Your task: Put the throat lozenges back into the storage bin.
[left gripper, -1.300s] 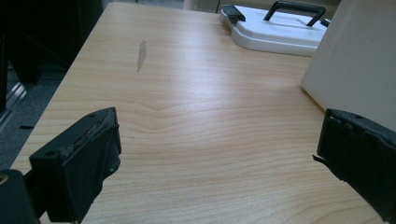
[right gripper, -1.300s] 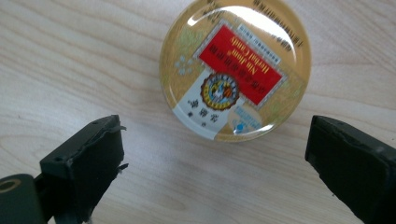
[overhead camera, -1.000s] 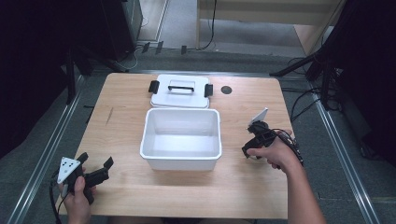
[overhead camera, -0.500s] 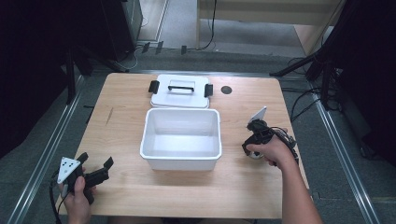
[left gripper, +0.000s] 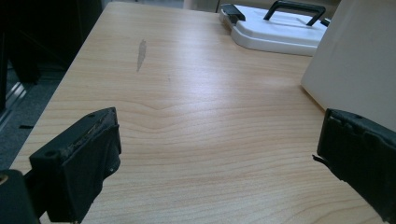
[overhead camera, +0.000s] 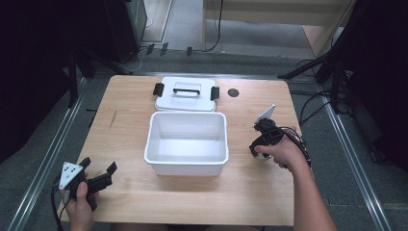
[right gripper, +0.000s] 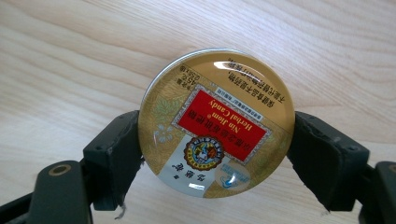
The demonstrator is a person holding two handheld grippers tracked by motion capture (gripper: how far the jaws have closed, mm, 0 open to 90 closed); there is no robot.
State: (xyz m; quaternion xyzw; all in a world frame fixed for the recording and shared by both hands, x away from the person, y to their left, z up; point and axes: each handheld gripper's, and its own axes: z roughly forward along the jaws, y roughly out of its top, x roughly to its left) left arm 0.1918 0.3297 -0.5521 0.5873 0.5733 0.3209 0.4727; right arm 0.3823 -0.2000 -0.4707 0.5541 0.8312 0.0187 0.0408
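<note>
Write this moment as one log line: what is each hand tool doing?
left gripper: open, empty, near table corner | right gripper: shut on round candy tin, right of white bin | lid: off, behind bin

A white bin (overhead camera: 186, 143) sits mid-table (overhead camera: 125, 120), its lid (overhead camera: 185, 94) touching it at twelve o'clock. At three o'clock the right gripper (overhead camera: 262, 139) points down at the wood. At seven o'clock the left gripper (overhead camera: 98, 174) rests, jaws spread.
</note>
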